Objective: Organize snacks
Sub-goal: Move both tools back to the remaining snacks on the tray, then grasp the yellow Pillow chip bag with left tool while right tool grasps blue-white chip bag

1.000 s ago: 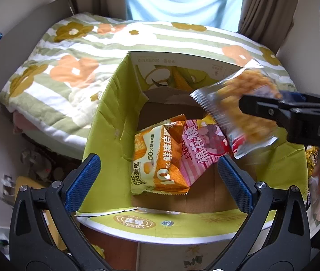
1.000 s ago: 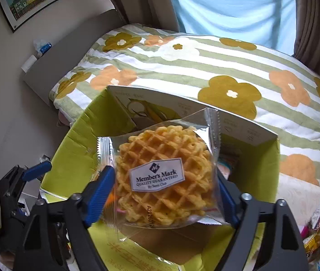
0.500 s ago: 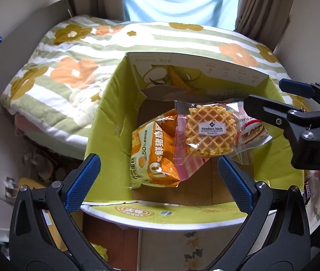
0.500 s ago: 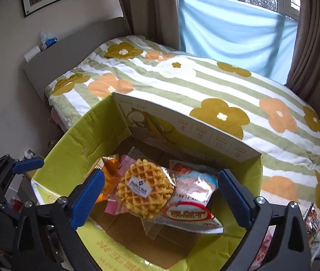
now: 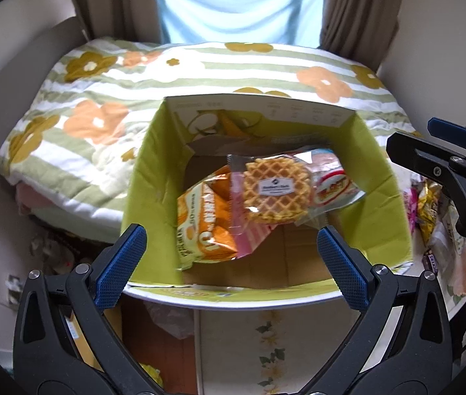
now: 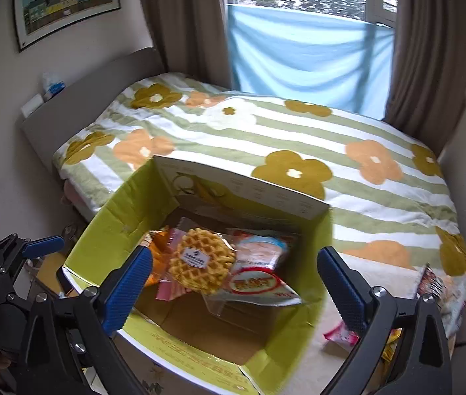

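Both tongs spread wide, nothing held.

Left gripper [image 5: 229, 247]: blue pads apart, hovering over near rim of the box [image 5: 140, 177]. Open-top carton, lime-green inner walls, brown cardboard floor. Snacks lie ahead of and between the pads, inside the box, well apart from them.

Waffle pack [image 5: 277, 192]: clear wrapper, round golden waffle w/ white label, lying flat on top of the pile, ahead of left gripper and slightly twd its right pad. Under it, on the left-pad side, orange snack bag [image 5: 205, 223] w/ pink pack [image 5: 252, 233] poking out between. On the right-pad side of waffle, a red-and-white pack [image 5: 334, 186], partly under the waffle's wrapper.

Right gripper [image 6: 234, 283]: pads apart, empty, above box's near-right corner. From its cam the waffle pack [image 6: 201, 261] sits just ahead of its left pad; red-and-white pack [image 6: 259, 279] lies ahead, roughly midway between the pads; orange bag [image 6: 159, 253] mostly hidden behind the left pad.

Outside box, beyond right gripper's right pad: loose snack packets [image 6: 436, 291] on table surface; more visible in left cam behind the right gripper body [image 5: 428, 204]. Labels too blurred to read.

Bed w/ floral striped quilt [image 6: 265, 138] behind the box, far side from both tongs.
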`<state>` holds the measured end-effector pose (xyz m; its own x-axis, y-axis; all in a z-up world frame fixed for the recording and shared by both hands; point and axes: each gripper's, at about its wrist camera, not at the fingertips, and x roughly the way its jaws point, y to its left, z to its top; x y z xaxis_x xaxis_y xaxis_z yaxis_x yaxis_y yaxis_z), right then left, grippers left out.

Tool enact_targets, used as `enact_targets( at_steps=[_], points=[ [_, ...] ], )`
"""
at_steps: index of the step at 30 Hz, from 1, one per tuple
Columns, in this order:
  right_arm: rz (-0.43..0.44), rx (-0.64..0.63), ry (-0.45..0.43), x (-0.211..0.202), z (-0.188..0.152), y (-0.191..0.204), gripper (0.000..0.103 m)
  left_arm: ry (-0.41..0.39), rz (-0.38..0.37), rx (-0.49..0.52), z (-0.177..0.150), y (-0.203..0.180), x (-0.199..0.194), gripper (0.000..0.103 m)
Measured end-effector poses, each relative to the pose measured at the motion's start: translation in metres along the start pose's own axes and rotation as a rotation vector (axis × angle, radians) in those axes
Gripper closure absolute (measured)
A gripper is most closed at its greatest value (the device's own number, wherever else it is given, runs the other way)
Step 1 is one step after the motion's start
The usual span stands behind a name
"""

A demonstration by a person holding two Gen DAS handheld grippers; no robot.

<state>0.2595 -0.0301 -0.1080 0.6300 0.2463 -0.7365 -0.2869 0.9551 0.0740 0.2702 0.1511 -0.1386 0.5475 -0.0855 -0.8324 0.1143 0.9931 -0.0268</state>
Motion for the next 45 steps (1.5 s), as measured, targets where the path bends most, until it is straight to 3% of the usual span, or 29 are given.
enact_targets(
  at_steps=[10,23,35,45],
  points=[
    [-0.091,0.146,-0.005,-0.054,-0.027,-0.074,0.003,-0.046,-0.103,0.122,0.016,-0.074,-0.013,0.001],
    [-0.196,0.308,0.042,-0.107,-0.111,-0.215,0.003,0.028,-0.233,0.28,0.002,-0.246,0.013,0.001],
    [-0.153,0.424,0.111,-0.122,-0.183,-0.314,0.003,0.126,-0.214,0.396,-0.02,-0.363,0.068,0.001],
    [-0.053,0.473,0.202,-0.086,-0.222,-0.347,0.003,0.189,-0.125,0.489,-0.025,-0.4,0.128,0.001]
  ],
)
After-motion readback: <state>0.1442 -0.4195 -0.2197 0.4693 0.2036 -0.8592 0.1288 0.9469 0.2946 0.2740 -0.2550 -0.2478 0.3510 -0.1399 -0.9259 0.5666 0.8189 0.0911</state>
